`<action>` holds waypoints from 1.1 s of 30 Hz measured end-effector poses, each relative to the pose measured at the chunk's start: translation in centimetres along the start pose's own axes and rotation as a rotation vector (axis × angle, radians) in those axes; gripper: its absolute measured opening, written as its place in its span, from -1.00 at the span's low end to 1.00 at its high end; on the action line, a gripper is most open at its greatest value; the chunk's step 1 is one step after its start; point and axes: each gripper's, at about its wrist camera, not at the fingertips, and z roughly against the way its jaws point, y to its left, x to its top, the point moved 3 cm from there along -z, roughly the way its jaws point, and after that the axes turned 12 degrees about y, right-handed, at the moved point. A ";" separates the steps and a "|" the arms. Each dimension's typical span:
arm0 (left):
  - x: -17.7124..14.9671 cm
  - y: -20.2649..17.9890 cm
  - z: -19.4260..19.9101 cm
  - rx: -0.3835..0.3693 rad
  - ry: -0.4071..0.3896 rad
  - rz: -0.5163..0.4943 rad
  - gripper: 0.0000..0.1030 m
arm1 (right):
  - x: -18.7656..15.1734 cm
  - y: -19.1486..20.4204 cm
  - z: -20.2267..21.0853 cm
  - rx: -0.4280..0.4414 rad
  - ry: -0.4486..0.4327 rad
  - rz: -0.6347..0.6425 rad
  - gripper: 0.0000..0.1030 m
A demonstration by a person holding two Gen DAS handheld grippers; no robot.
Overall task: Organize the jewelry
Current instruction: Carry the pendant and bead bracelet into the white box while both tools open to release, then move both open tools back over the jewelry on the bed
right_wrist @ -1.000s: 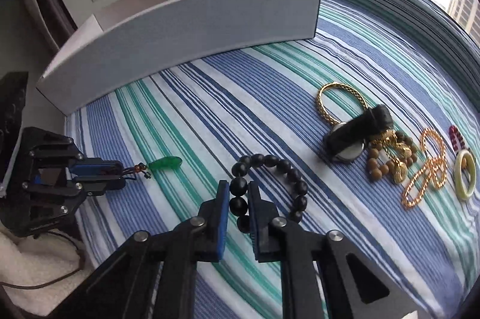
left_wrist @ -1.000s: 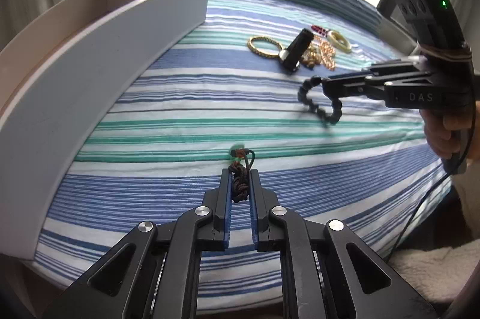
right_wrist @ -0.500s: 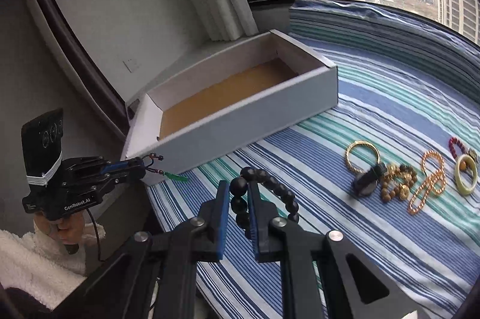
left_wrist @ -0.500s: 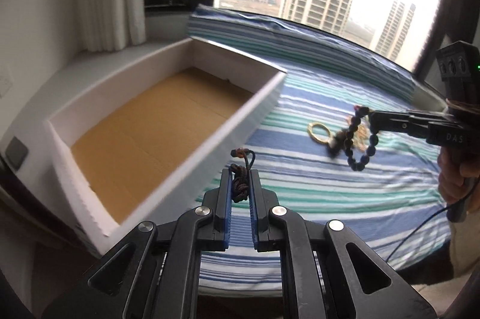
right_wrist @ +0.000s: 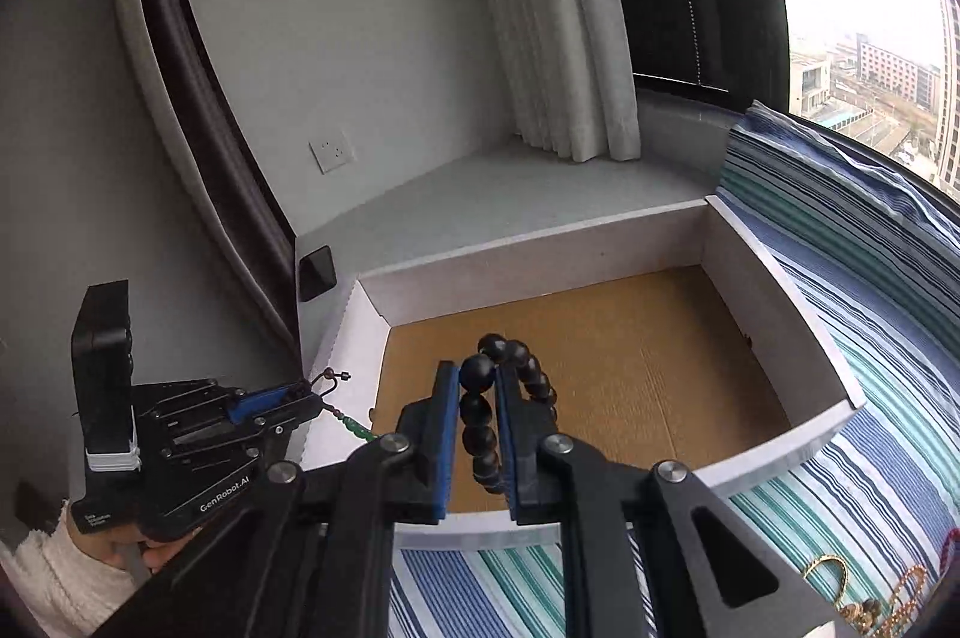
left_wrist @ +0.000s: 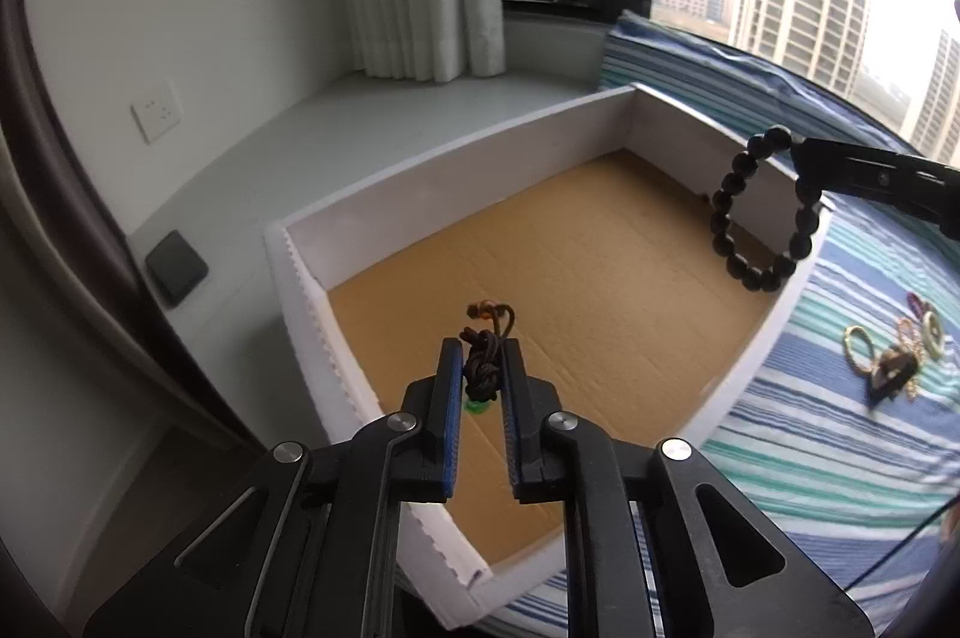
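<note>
My left gripper (left_wrist: 480, 362) is shut on a brown knotted cord (left_wrist: 480, 368) with a green pendant (right_wrist: 358, 428) hanging below. It hovers over the near left part of the white box (left_wrist: 420, 182) with the cardboard floor. My right gripper (right_wrist: 477, 392) is shut on a black bead bracelet (right_wrist: 480, 410). The bracelet (left_wrist: 756, 218) dangles over the box's right wall in the left wrist view. The box (right_wrist: 528, 242) holds no jewelry that I can see.
Several other jewelry pieces (left_wrist: 888, 350) lie on the striped cloth (left_wrist: 828, 434) right of the box: a gold bangle, a jade ring, bead strings and a dark object. A white sill (left_wrist: 372, 122), a curtain and a wall socket are behind the box.
Both grippers have lifted off the cloth and swung left to the box, each carrying its piece. The pendant and the bracelet now hang above the box.
</note>
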 end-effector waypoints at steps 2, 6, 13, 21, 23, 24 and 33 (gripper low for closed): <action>0.0 1.0 -0.6 0.019 0.011 0.044 0.29 | 0.3 0.1 -1.1 -0.011 0.013 -0.008 -0.72; -0.5 2.4 -0.4 0.058 -0.034 0.115 0.78 | -0.3 -0.8 -0.4 -0.008 -0.023 -0.073 0.10; -0.4 -1.2 -1.6 0.017 -0.064 0.060 0.78 | -6.3 -1.7 3.1 -0.083 -0.044 -0.082 0.10; 0.6 -8.5 -5.3 0.097 -0.125 -0.137 0.82 | -20.6 -3.8 5.4 -0.242 0.011 -0.166 0.10; 0.3 -9.6 -6.0 0.145 -0.109 -0.188 0.79 | -24.3 -5.2 6.3 -0.277 0.034 -0.246 0.10; 0.1 -10.0 -5.8 0.175 -0.136 -0.214 0.79 | -26.0 -5.9 6.8 -0.298 0.042 -0.284 0.10; -2.8 -8.9 -4.3 0.201 -0.126 -0.237 0.79 | -35.8 -8.5 11.9 -0.502 0.046 -0.485 0.10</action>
